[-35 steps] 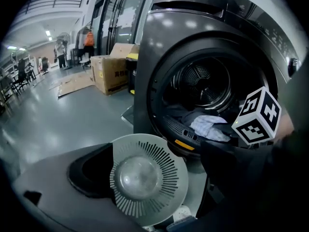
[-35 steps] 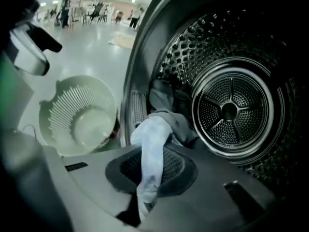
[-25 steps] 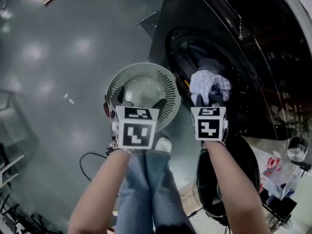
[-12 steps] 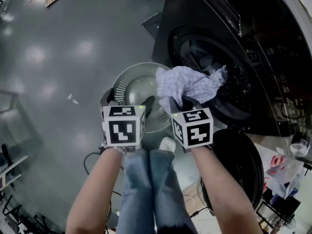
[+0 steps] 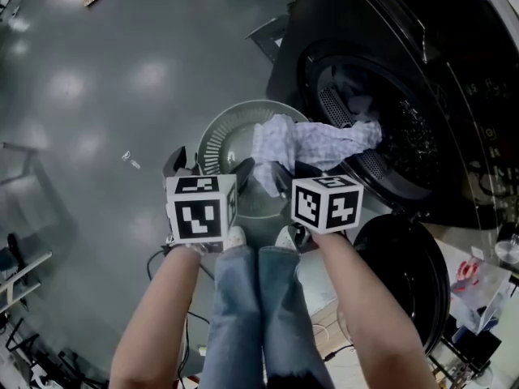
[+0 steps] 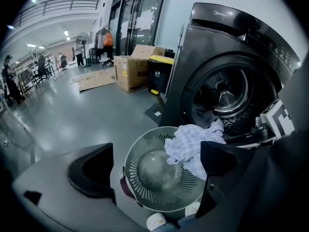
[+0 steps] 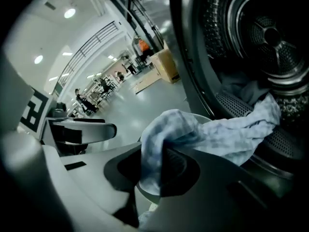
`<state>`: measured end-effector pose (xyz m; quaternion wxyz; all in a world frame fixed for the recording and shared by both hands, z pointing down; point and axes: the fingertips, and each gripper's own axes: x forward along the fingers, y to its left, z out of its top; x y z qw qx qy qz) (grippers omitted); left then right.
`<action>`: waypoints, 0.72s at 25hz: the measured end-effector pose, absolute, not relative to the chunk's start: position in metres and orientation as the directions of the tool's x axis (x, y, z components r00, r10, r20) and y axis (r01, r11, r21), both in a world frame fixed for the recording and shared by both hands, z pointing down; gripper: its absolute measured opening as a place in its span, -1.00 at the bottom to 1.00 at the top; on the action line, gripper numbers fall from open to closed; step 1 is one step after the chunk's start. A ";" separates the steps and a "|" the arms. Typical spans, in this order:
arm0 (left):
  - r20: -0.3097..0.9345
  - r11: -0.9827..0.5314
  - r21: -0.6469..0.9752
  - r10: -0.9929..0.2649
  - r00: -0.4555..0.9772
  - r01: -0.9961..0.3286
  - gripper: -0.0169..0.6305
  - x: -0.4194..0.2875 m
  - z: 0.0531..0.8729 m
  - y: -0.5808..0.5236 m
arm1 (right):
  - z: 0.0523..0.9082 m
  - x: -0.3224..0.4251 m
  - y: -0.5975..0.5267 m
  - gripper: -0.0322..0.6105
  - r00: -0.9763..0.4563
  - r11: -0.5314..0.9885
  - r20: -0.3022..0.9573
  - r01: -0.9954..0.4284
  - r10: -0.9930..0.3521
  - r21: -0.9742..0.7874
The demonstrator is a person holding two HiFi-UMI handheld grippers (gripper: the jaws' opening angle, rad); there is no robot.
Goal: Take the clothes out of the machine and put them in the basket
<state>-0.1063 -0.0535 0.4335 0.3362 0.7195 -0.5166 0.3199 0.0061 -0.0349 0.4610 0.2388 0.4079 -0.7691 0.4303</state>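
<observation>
Currently a pale checked cloth (image 5: 312, 144) is pinched between the jaws of the right gripper (image 5: 288, 177), which are pressed together on one bunched end of it. From there the cloth is stretched across to the round opening of the dark washing machine (image 5: 454, 71), where its far end is draped on the perforated lip of the drum; the gripped end is held above the rim of the basket (image 5: 212, 136). More clothing can be made out inside the drum (image 7: 251, 88). The basket, a round grey one with slotted sides, is set on the grey floor (image 5: 97, 79) just beside the machine, and nothing can be seen lying on its bottom. The left gripper (image 5: 208, 167) is held over the near side of the basket with its jaws spread wide and nothing between them. The machine's door (image 5: 405, 258) is swung open beside the person's jeans (image 5: 243, 314).
</observation>
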 end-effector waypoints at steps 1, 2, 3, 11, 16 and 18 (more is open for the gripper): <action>0.809 -0.238 0.155 -0.527 0.262 -0.959 0.80 -0.107 0.435 -0.052 | 0.467 0.006 -0.035 -0.47 -0.557 0.275 0.715 -0.830 -0.422 -0.485; 0.810 -0.238 0.157 -0.525 0.263 -0.959 0.80 -0.108 0.436 -0.051 | 0.472 0.006 -0.034 0.12 -0.561 0.266 0.713 -0.827 -0.420 -0.495; 0.811 -0.237 0.158 -0.523 0.263 -0.958 0.80 -0.107 0.438 -0.051 | 0.477 0.006 -0.034 0.39 -0.561 0.268 0.718 -0.828 -0.413 -0.493; 0.817 -0.246 0.166 -0.508 0.273 -0.955 0.80 -0.095 0.454 -0.051 | 0.504 0.035 -0.032 0.39 -0.467 0.303 0.797 -0.879 -0.382 -0.369; 0.826 -0.248 0.172 -0.491 0.277 -0.953 0.80 -0.082 0.465 -0.052 | 0.513 0.070 -0.042 0.39 -0.380 0.323 0.827 -0.911 -0.414 -0.256; 0.828 -0.254 0.172 -0.486 0.280 -0.952 0.80 -0.076 0.469 -0.053 | 0.517 0.092 -0.049 0.39 -0.309 0.325 0.846 -0.930 -0.435 -0.173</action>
